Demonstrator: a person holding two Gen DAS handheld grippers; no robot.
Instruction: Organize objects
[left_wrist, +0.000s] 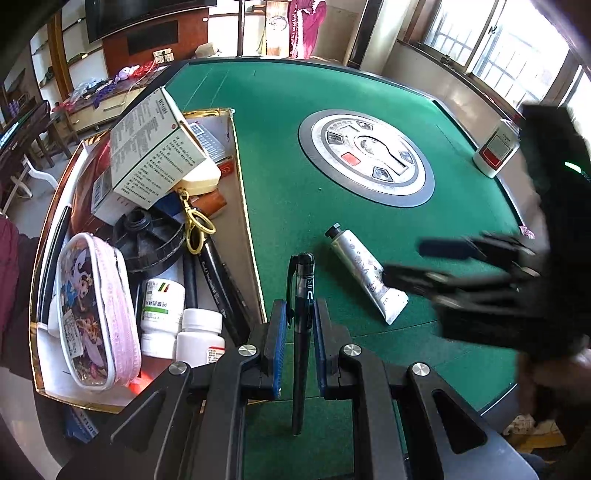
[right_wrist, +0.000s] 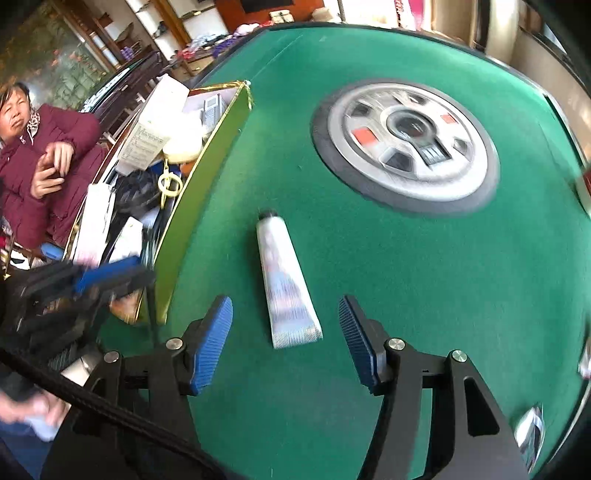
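I am holding the left gripper (left_wrist: 300, 332) clamped on a black pen (left_wrist: 302, 332), which is standing nearly upright between the blue pads above the green table (left_wrist: 332, 122), just right of the gold-edged box (left_wrist: 246, 206) crowded with bottles, cartons and a pink pencil case (left_wrist: 94, 314). My right gripper (right_wrist: 286, 332) is hanging with its jaws apart and nothing between the pads; the white tube (right_wrist: 284, 284) is lying flat on the felt at twelve o'clock from it, cap pointing away. From the left wrist, that tube (left_wrist: 364, 273) is lying at two o'clock.
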